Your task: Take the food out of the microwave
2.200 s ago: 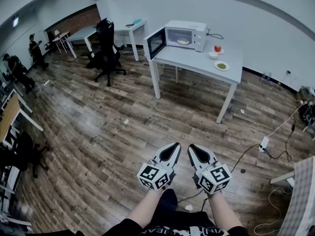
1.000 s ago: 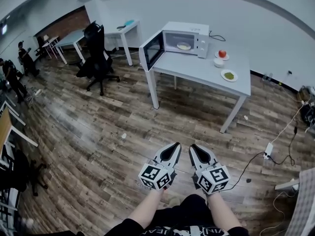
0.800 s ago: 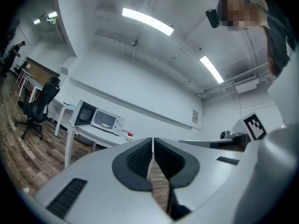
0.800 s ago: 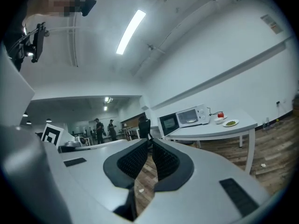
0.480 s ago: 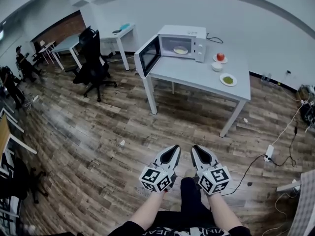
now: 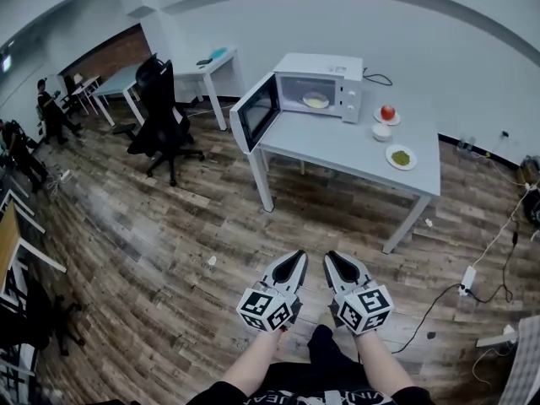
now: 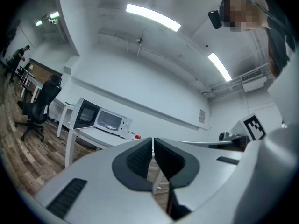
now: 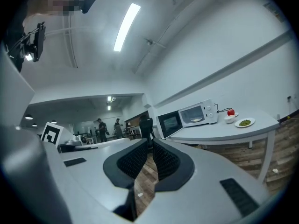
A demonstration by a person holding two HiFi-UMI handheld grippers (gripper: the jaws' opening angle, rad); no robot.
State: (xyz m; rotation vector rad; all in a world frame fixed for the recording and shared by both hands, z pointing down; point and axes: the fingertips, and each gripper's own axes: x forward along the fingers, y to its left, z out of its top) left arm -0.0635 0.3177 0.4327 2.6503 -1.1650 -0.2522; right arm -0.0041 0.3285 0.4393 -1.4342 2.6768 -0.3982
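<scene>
The person is holding the left gripper (image 6: 293, 262) and the right gripper (image 6: 336, 263) side by side above the wooden floor (image 6: 169, 243), each with its jaws together and empty. Well beyond them, the microwave (image 6: 325, 74) is standing on the white table (image 6: 354, 154) with its door (image 6: 256, 112) hanging open. The plate of food (image 6: 315, 101) is sitting inside, not yet reached, so the approach, the grasp and the removal all appear to remain.

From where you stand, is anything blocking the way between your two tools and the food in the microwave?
Nothing visible does. The microwave door hangs open, so the food inside the microwave is exposed. Only wooden floor separates the left tool and right tool from the table.
</scene>
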